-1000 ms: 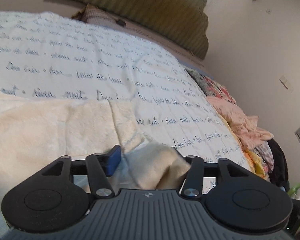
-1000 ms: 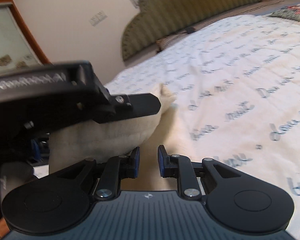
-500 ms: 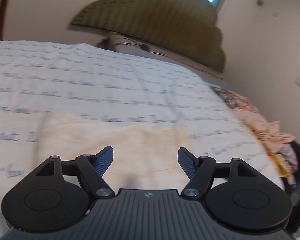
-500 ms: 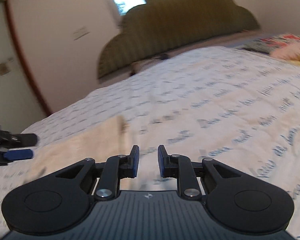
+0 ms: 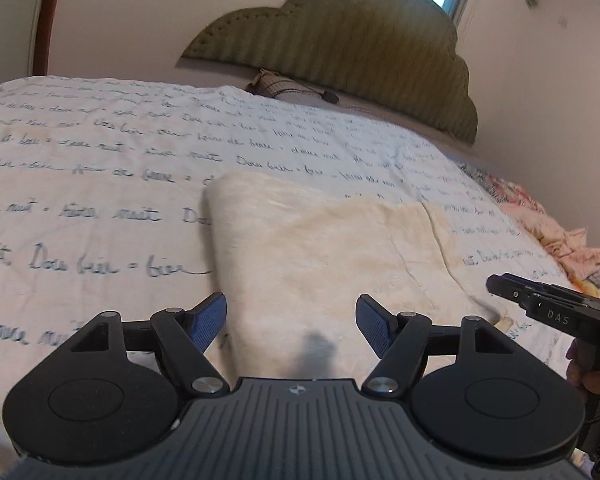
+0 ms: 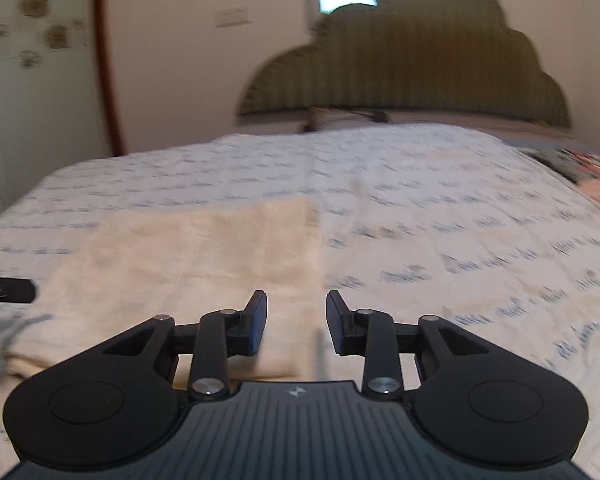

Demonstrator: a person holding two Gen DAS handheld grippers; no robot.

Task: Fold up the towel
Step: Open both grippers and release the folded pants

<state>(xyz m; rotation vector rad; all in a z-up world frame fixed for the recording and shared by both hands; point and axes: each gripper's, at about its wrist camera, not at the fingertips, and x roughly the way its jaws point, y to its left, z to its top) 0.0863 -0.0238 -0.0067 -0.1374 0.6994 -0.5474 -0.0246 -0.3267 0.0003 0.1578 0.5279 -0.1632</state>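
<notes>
both handheld rigs look alike: a dark grey ribbed housing with a small white emblem, two round black discs beside it, black linkage arms on silver screws. the left gripper [image 5: 291,318] carries blue textured pads; the right gripper [image 6: 296,322], seen from the side, bears white "das" lettering.
</notes>
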